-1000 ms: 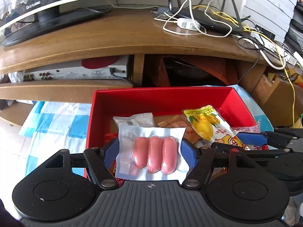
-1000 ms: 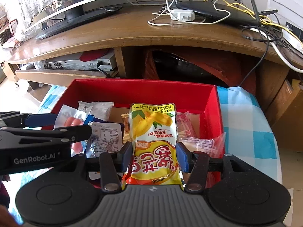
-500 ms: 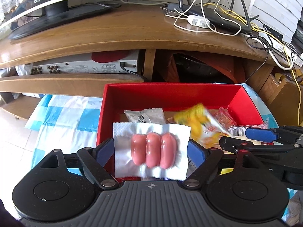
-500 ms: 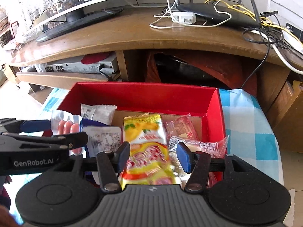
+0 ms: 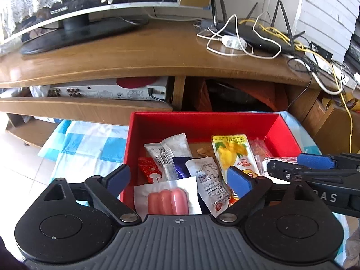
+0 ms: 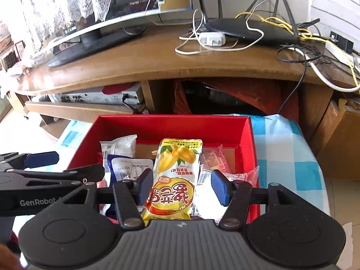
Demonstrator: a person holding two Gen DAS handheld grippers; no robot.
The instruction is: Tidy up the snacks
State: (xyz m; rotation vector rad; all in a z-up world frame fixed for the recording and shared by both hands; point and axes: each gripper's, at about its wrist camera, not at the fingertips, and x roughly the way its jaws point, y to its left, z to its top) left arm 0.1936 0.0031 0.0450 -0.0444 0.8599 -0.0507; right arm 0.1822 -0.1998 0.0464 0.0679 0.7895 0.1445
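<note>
A red box (image 5: pixel 202 121) (image 6: pixel 171 123) sits on a blue checked cloth and holds several snack packets. My left gripper (image 5: pixel 178 181) is open above the box's near left edge. The clear sausage pack (image 5: pixel 167 200) lies loose in the box below it. My right gripper (image 6: pixel 182 186) is open above the box's near side. The yellow mango pouch (image 6: pixel 175 180) (image 5: pixel 234 153) lies flat in the box between its fingers, not pinched. Each gripper shows at the side of the other's view.
A wooden TV stand (image 5: pixel 135 56) rises just behind the box, with a monitor (image 5: pixel 78 24), a router and tangled cables (image 5: pixel 247 38) on top. A silver player (image 5: pixel 108 90) sits on its shelf. White floor tiles lie to the left.
Both grippers opened and pulled back and up from the box. The sausage pack and the mango pouch dropped out of them and now lie in the box.
</note>
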